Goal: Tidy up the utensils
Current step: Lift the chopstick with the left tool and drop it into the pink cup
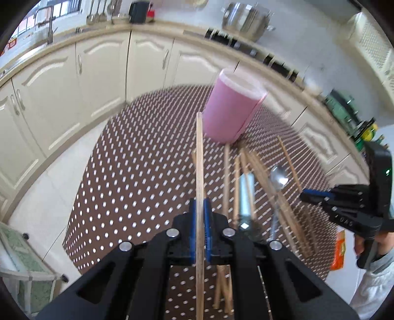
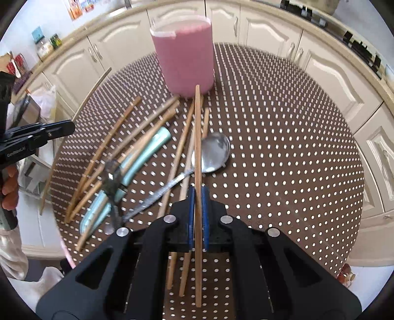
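Note:
My left gripper (image 1: 200,204) is shut on a wooden chopstick (image 1: 200,160) that runs up between its blue pads toward the pink cup (image 1: 231,108). In the right wrist view my right gripper (image 2: 198,194) is likewise shut on a wooden chopstick (image 2: 197,137), its tip near the base of the pink cup (image 2: 187,54). Several loose chopsticks (image 2: 138,142), a metal spoon (image 2: 214,152) and a teal-handled utensil (image 2: 145,155) lie scattered on the brown dotted round table (image 2: 283,147). The left gripper (image 2: 59,129) shows at that view's left edge, the right gripper (image 1: 310,194) at the left view's right edge.
Cream kitchen cabinets (image 1: 98,73) curve around behind the table. A steel pot (image 1: 246,19) stands on the counter. A person's hand (image 2: 9,189) holds the left gripper's handle. An orange packet (image 1: 339,248) lies past the table's right edge.

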Demonstrator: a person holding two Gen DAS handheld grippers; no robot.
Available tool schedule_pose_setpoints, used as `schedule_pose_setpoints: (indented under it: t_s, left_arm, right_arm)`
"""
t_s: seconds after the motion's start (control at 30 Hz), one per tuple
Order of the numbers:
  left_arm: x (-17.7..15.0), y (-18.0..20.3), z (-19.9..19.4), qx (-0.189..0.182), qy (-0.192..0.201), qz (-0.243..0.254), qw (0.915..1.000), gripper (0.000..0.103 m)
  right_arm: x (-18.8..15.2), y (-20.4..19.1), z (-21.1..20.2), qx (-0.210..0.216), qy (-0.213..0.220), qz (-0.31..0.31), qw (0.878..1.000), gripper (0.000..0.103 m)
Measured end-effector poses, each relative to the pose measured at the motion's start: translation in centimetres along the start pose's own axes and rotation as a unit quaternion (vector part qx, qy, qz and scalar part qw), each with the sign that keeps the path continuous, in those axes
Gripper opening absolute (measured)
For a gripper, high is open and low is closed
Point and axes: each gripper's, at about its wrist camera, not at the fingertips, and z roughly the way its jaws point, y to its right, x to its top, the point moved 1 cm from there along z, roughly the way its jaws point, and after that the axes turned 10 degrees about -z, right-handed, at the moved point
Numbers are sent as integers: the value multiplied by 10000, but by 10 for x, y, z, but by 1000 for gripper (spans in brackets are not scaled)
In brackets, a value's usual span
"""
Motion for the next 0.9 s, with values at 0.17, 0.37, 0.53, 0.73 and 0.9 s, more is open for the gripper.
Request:
schedule_pose_setpoints:
  t_s: [0.17,0.37,0.53,0.73,0.9]
  left_arm:
    - [5,16,-23,-400,561,127,9975,6]
    - [7,47,-43,-683,1243,471,9888,6]
    - [14,70,-50,-927,1586,662,9808,6]
    - [25,91,-53,-1113,1871,880,9720,6]
    - [45,107,-53,-1210,2075,1007,9655,6]
  right_arm:
    - [1,-8,-31,163,568,42,9982,6]
    - [16,-15,-64,263,1183,29,9926,6]
    - [35,-19,-80,251,1585,38,9870,6]
    - [56,-16,-96,250,2022,136,9789,6]
    - [73,-13,-100,248,2285,182,9731,6]
